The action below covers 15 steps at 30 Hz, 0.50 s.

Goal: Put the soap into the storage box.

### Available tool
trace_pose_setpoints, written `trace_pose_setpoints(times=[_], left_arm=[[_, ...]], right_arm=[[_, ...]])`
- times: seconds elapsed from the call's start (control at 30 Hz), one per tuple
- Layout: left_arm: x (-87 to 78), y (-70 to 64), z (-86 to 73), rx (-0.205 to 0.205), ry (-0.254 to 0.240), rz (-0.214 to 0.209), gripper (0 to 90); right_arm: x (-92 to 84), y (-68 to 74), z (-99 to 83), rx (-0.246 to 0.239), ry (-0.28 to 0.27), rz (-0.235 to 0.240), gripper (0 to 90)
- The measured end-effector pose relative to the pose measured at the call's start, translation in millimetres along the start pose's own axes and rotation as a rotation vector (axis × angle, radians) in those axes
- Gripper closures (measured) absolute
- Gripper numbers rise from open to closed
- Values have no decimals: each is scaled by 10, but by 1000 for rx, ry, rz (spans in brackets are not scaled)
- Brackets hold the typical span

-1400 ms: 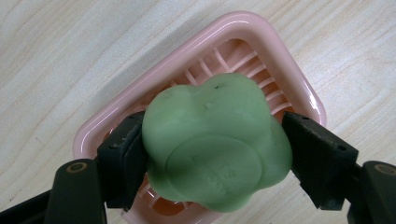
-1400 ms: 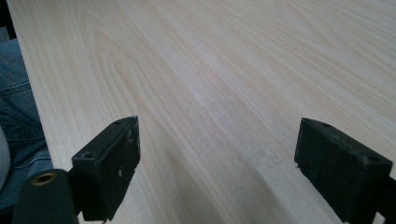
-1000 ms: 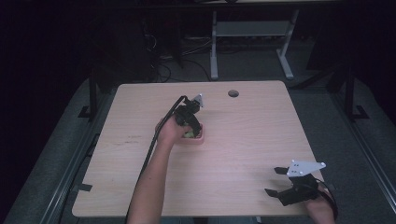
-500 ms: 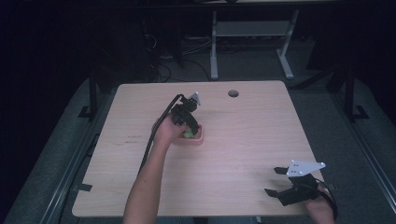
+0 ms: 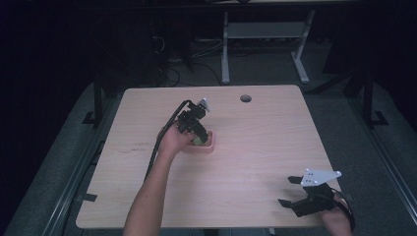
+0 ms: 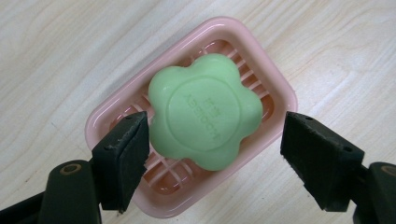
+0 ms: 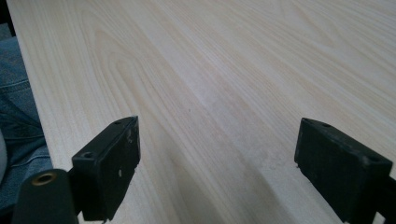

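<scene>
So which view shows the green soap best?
The left gripper view: the soap lies close up in the pink dish, flower shape and stamped lettering clear. In the high view it is a small green patch mostly behind the left gripper.

Soap lies in the dish, mid-table.

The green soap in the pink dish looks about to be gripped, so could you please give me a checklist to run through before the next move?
1. Left gripper open: ok.
2. Soap between the jaws: ok, though nearer the left jaw.
3. Soap lying flat in the dish: ok.
4. Left jaw clear of the dish rim: cannot tell.
5. Right gripper open and well away from the dish: ok.
6. Table around the dish free of clutter: ok.
</scene>
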<state>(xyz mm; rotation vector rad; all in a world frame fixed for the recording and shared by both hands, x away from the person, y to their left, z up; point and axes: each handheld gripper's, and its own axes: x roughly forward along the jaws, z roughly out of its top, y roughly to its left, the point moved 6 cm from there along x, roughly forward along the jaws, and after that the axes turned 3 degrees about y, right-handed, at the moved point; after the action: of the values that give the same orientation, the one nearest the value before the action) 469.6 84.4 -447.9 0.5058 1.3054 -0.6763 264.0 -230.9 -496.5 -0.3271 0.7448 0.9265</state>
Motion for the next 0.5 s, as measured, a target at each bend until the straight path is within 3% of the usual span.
trace_pose_setpoints(times=[0.17,0.5], left_arm=[[-4,-42,-27,18,-4,-3,237],[-63,-61,-113,24,-22,-10,234]], right_arm=[[-2,3,-3,24,0,4,138],[9,4,-7,12,7,2,138]])
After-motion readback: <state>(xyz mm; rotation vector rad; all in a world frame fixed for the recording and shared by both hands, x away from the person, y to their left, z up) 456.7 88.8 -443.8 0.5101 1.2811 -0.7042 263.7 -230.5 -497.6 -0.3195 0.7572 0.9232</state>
